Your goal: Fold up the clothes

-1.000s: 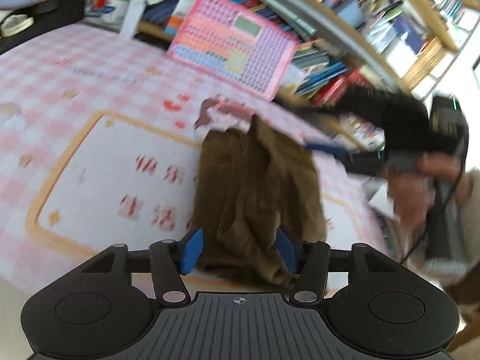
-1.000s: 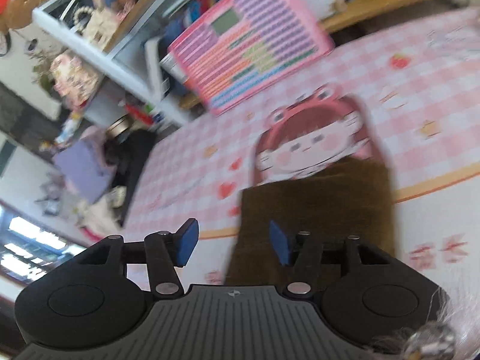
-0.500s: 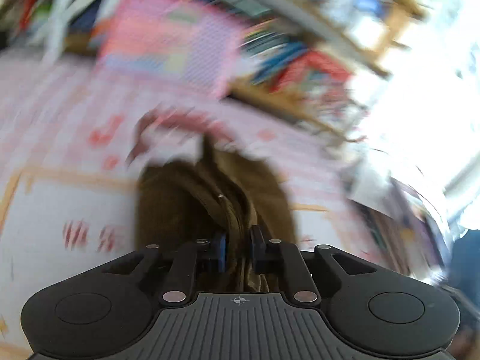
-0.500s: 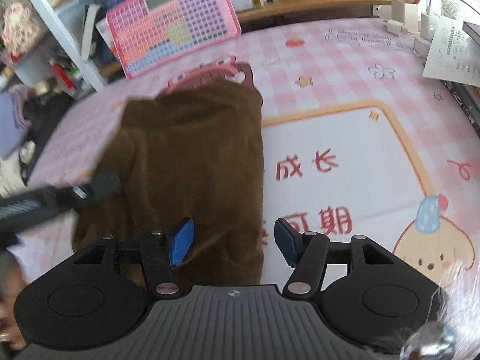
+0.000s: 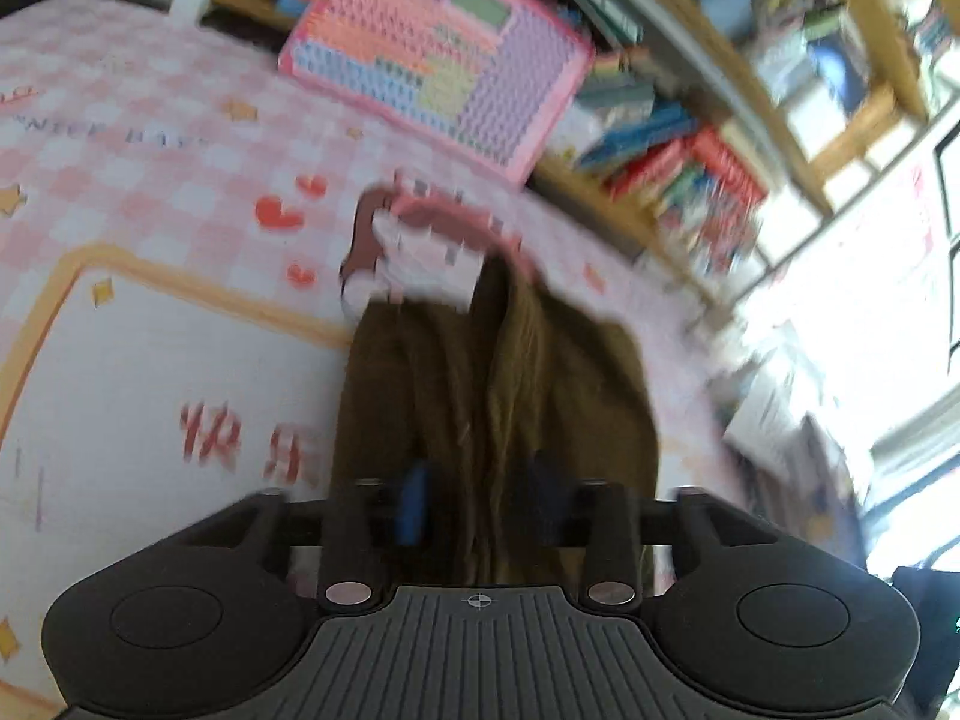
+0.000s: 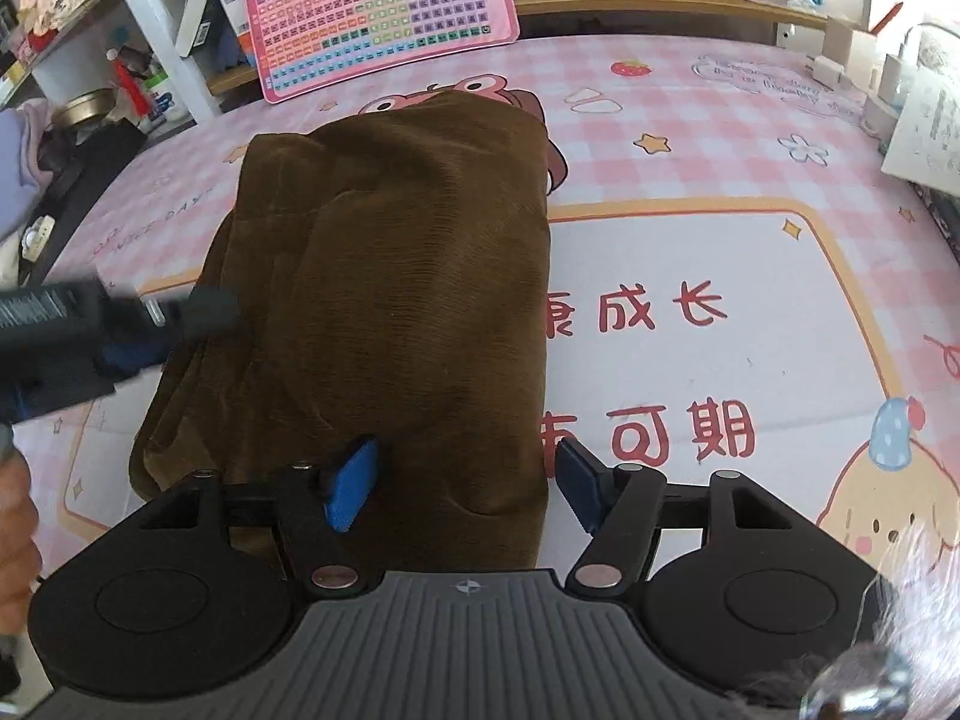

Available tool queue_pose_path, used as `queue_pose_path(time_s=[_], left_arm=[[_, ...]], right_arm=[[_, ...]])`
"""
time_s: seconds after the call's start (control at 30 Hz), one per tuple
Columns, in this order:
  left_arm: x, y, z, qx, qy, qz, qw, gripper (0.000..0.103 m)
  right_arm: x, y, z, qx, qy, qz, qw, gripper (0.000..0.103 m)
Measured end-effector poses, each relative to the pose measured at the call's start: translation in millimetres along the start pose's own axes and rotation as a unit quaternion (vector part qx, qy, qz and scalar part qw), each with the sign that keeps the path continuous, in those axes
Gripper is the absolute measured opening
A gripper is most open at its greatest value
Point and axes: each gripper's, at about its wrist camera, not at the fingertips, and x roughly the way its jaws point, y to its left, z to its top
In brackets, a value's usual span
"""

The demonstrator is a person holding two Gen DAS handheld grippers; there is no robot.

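Note:
A brown corduroy garment (image 6: 396, 300) lies folded in a long pile on the pink checked table mat (image 6: 690, 138). My right gripper (image 6: 465, 489) is open and empty, hovering over the garment's near right corner. My left gripper (image 5: 480, 507) has its fingers part open around a raised ridge of the brown cloth (image 5: 498, 372). It also shows in the right wrist view (image 6: 150, 324), blurred, at the garment's left edge.
A pink keyboard-pattern board (image 6: 378, 12) leans on the bookshelf behind the table. Books fill the shelf (image 5: 672, 150). Papers and white chargers (image 6: 852, 54) sit at the far right edge. A metal bowl and bottles (image 6: 120, 102) stand at the far left.
My left gripper closed on the cloth ridge half a second ago and has now spread apart. My right gripper swung over to the garment's near right corner and stayed open.

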Motion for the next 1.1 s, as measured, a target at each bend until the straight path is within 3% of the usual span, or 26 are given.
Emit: queue_pose_path(time_s=[0.13, 0.17, 0.2, 0.23, 0.3, 0.4, 0.57, 0.67, 0.77, 0.87, 0.97, 1.0, 1.1], left_arm=[[22, -10, 13, 0.023, 0.008, 0.001, 0.9997, 0.044], [25, -13, 15, 0.030, 0.003, -0.002, 0.9995, 0.037], [24, -18, 14, 0.051, -0.011, 0.001, 0.9987, 0.010], [21, -25, 12, 0.081, -0.029, 0.008, 0.9963, 0.009], [20, -36, 6, 0.141, -0.047, 0.033, 0.9883, 0.009], [40, -25, 4, 0.149, -0.011, 0.071, 0.9862, 0.012], [43, -13, 16, 0.116, 0.008, 0.052, 0.9918, 0.016], [27, -8, 16, 0.083, -0.002, 0.049, 0.9954, 0.021], [0, -15, 5, 0.097, -0.025, 0.065, 0.9928, 0.028], [-24, -23, -11, 0.116, -0.033, 0.039, 0.9919, 0.028], [-35, -40, -33, 0.168, -0.032, 0.031, 0.9848, 0.030], [-33, -44, -40, 0.188, -0.025, 0.039, 0.9812, 0.035], [-21, -50, -61, 0.237, 0.000, 0.081, 0.9682, 0.035]], right_arm=[[0, 0, 1, 0.006, 0.002, 0.000, 1.000, 0.064], [0, 0, 1, 0.006, 0.001, 0.000, 1.000, 0.064], [0, 0, 1, 0.007, 0.001, 0.001, 1.000, 0.064], [0, 1, 2, 0.007, 0.001, 0.001, 1.000, 0.064], [0, 0, 2, 0.009, 0.001, 0.002, 1.000, 0.065], [1, -1, 3, 0.013, 0.004, 0.004, 1.000, 0.066], [2, 1, 5, 0.010, 0.006, 0.003, 1.000, 0.067], [2, 1, 5, 0.011, 0.007, 0.003, 1.000, 0.067], [1, 0, 4, 0.013, 0.006, 0.004, 1.000, 0.067], [0, -1, 4, 0.016, 0.004, 0.005, 1.000, 0.067], [-5, -1, 4, 0.021, -0.009, 0.003, 1.000, 0.067], [-7, -2, 4, 0.024, -0.015, 0.003, 1.000, 0.067], [-15, -4, 4, 0.040, -0.035, 0.007, 0.999, 0.067]])
